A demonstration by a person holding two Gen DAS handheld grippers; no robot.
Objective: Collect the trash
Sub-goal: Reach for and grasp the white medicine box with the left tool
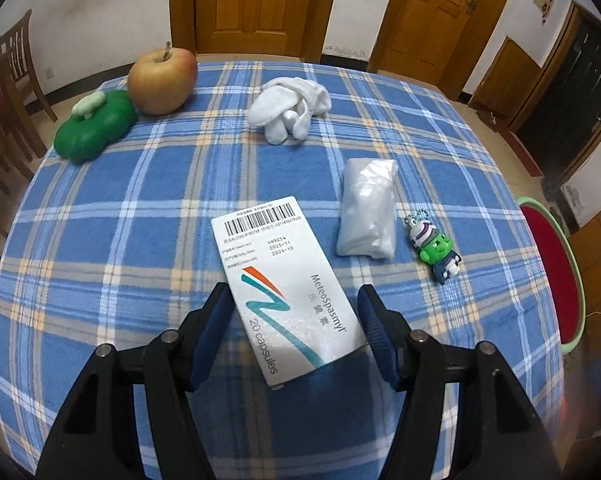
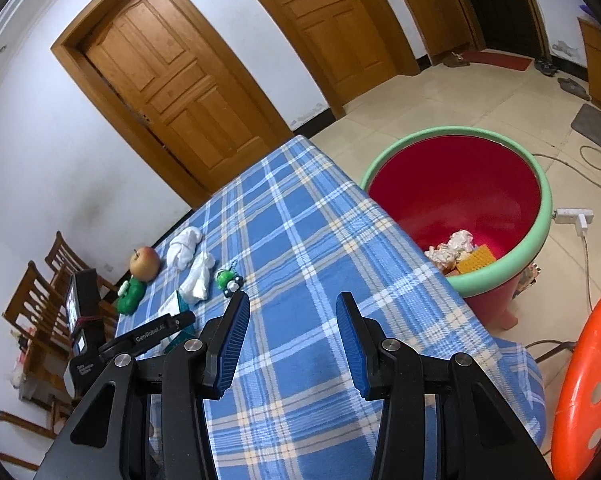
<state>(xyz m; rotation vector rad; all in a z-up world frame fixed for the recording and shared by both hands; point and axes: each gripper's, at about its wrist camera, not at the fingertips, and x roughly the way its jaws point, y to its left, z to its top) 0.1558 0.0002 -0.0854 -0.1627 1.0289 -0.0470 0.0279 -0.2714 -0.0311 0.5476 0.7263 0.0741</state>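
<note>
Blue plaid cloth covers the desk (image 1: 100, 240): low centre, the left gripper (image 1: 292, 332) straddles a medicine box (image 1: 284, 292), jaws open, long axis running up-frame. Right view: right gripper (image 2: 292, 336) half-open, empty; red bin (image 2: 540, 184) at right.

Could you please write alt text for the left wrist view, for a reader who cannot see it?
The open left gripper straddles a white medicine box lying flat on a blue plaid tablecloth. Beyond lie a clear plastic bag, a white sock, a small toy figure, an apple and a green toy.
</note>
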